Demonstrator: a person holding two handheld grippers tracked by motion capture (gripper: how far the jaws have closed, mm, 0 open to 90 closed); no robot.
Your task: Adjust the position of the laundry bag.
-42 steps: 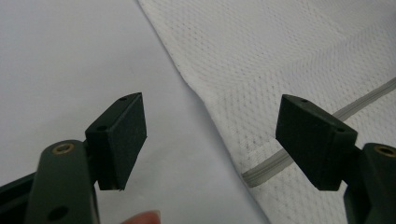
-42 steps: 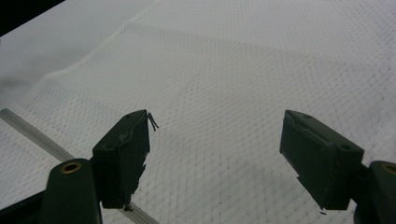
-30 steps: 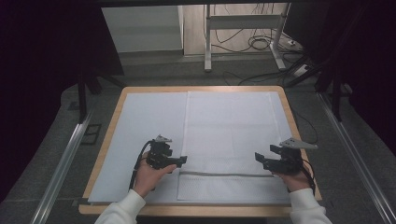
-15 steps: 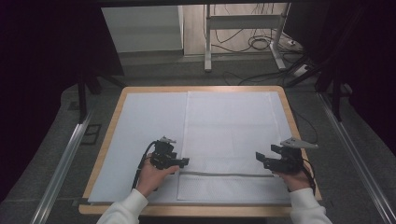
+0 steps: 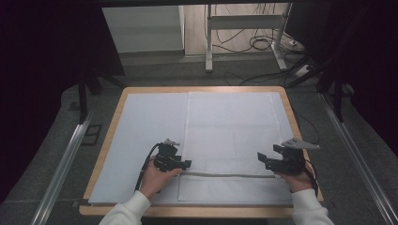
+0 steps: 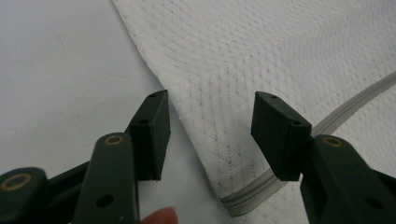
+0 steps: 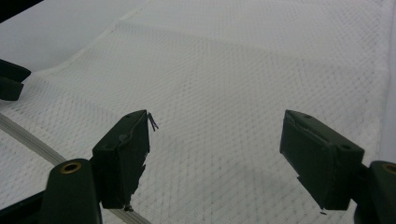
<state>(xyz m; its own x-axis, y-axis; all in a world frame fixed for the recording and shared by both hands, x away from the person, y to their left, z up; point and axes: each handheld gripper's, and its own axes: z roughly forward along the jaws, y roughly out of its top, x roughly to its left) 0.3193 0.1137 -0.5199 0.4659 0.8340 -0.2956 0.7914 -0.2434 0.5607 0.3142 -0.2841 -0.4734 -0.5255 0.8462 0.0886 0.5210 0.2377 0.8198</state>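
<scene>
A white mesh bag [image 5: 230, 131] lies flat on the right half of the table, with a grey zipper [image 5: 225, 175] running across it near the front. My left gripper [image 5: 185, 164] is at the bag's left edge, just above the zipper's end. In the left gripper view its jaws [image 6: 211, 102] straddle that edge of the mesh [image 6: 224, 140], with the zipper end [image 6: 252, 196] below. The jaws have just been closing and the pads stand clear of the cloth. My right gripper [image 5: 262, 159] hovers over the bag's right side, wide open [image 7: 218, 121] above the mesh.
A white mat [image 5: 145, 126] covers the wooden table [image 5: 112, 122]. Metal rails run along both sides on the floor. A table frame and cables stand beyond the far edge. The left gripper's jaw tip [image 7: 9, 79] shows at the left of the right gripper view.
My left gripper has edged to the right, up to the bag's left edge. The right gripper has kept still.
</scene>
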